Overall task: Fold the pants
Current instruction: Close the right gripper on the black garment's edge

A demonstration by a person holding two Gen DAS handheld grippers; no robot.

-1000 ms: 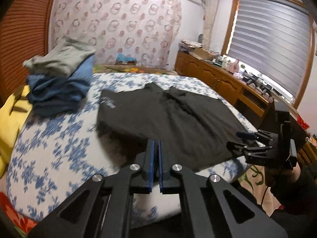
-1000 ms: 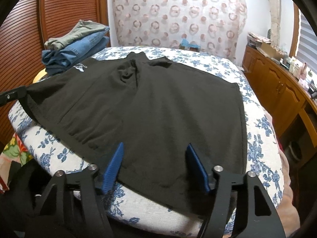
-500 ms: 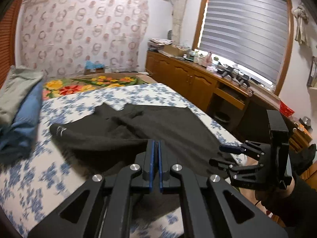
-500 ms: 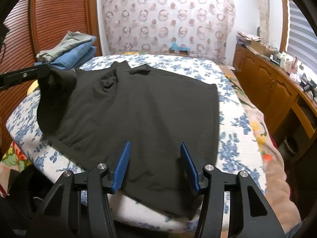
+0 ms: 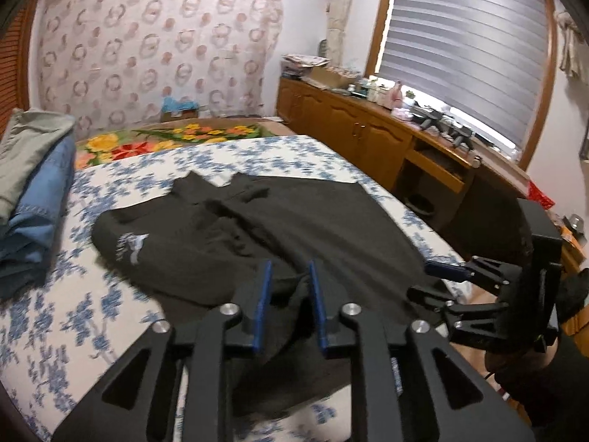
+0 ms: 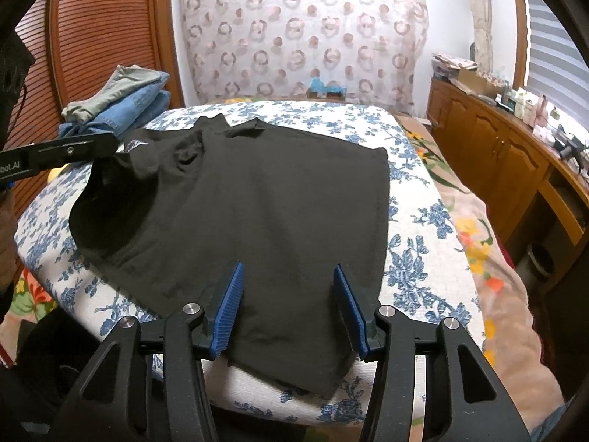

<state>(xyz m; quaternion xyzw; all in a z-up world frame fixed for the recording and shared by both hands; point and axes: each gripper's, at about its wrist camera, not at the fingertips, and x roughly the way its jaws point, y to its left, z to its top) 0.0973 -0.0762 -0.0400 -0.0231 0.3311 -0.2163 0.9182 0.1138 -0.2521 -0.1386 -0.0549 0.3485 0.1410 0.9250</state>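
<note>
The black pants [image 6: 276,199] lie spread on the bed, their near hem at the front edge. In the left wrist view the pants [image 5: 294,228] show a white logo, and their left part is raised and folded inward. My left gripper [image 5: 289,269] hangs over the near edge with its jaws opening; a bunch of black cloth sits loosely between the blue pads. One of its fingers [image 6: 73,151] reaches in beside the lifted left edge. My right gripper [image 6: 288,269] is open just above the near hem, nothing pinched. It also shows at the right [image 5: 419,279].
A pile of folded clothes [image 6: 121,103], grey on blue denim, sits at the far left of the bed [image 6: 416,221], which has a blue-flowered sheet. A wooden cabinet [image 5: 349,136] with clutter runs along the right wall under the window. A gloved hand holds the right gripper.
The left gripper swung right with the pants' left edge, lifting and folding it inward, then its shut jaws parted. The right gripper's jaws narrowed a little.
</note>
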